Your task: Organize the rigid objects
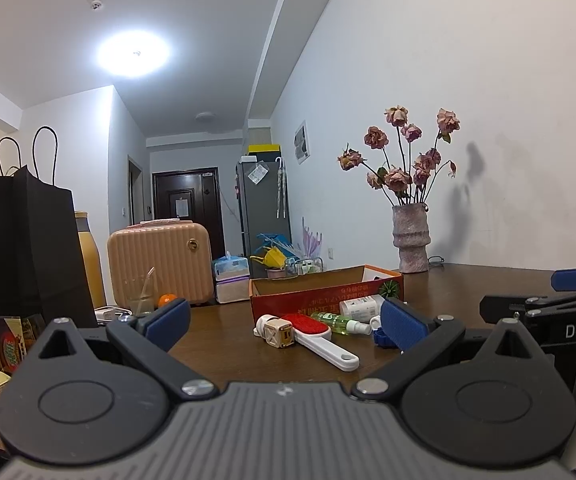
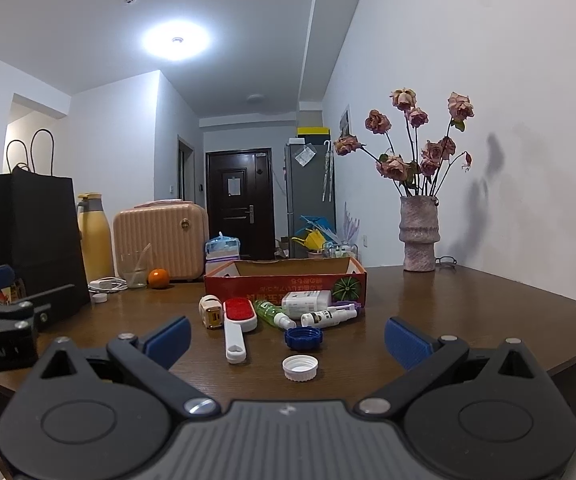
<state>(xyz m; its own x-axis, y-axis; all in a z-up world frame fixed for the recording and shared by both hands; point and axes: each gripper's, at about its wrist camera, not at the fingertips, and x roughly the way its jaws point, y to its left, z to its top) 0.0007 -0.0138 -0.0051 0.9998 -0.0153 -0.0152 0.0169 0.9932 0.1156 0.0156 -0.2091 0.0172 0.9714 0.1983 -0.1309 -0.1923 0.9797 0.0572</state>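
A red and orange cardboard box (image 2: 288, 282) (image 1: 319, 294) stands open on the brown table. In front of it lie a white lint brush with a red pad (image 2: 238, 320) (image 1: 319, 334), a small beige cube toy (image 2: 212, 311) (image 1: 278, 332), a green spray bottle (image 2: 274, 314) (image 1: 337, 322), two white bottles (image 2: 327, 315), a blue cap (image 2: 303, 338) and a white cap (image 2: 299, 367). My left gripper (image 1: 284, 322) is open and empty, short of the brush. My right gripper (image 2: 288, 340) is open and empty, short of the caps.
A vase of dried roses (image 2: 419, 236) stands at the back right by the wall. At the left are a black paper bag (image 2: 32, 232), a yellow flask (image 2: 95, 236), a peach case (image 2: 162, 246), a glass (image 2: 134, 270) and an orange (image 2: 158, 278).
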